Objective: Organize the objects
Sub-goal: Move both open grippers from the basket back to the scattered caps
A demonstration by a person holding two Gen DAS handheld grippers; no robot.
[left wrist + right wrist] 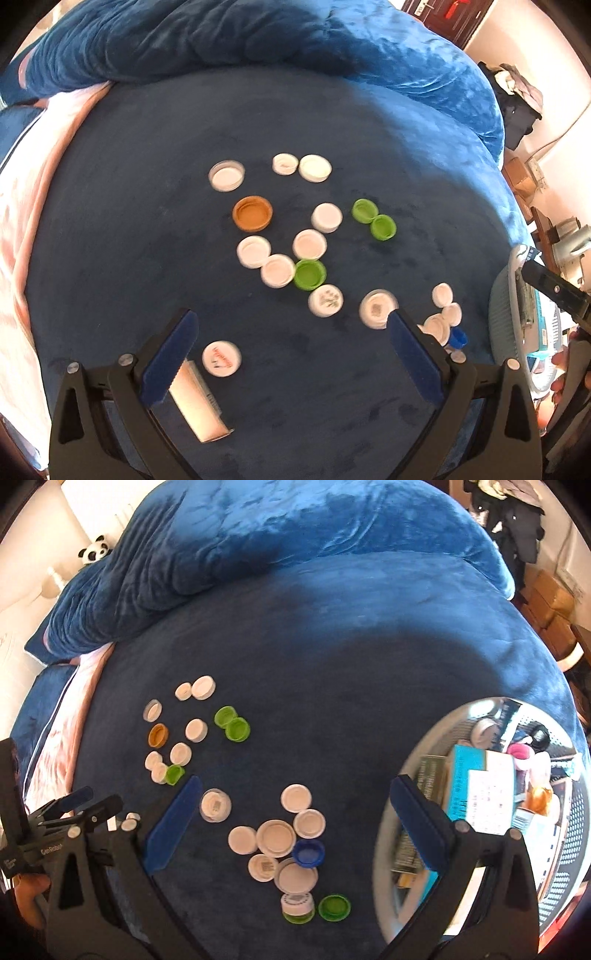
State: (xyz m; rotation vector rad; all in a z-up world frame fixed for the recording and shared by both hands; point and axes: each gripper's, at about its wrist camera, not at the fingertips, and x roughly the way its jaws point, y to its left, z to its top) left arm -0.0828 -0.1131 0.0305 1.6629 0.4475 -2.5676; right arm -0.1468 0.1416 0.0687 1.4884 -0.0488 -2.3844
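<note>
Several bottle caps lie scattered on a dark blue blanket [147, 166]. Most are white; an orange cap [252, 213], green caps [310, 274] and a blue cap [308, 852] lie among them. My left gripper [291, 332] is open and empty, low over the blanket, with a printed white cap [221, 358] and a small white box [197, 400] between its fingers. My right gripper [295, 797] is open and empty above a cluster of white caps [276, 838]. The left gripper also shows in the right wrist view [79, 808].
A round light blue perforated basket [384, 834] full of boxes and small items stands at the right, also in the left wrist view [504, 314]. A bunched blue duvet [277, 528] lies behind. Pink bedding [33, 206] lies left. Cardboard boxes [554, 605] stand far right.
</note>
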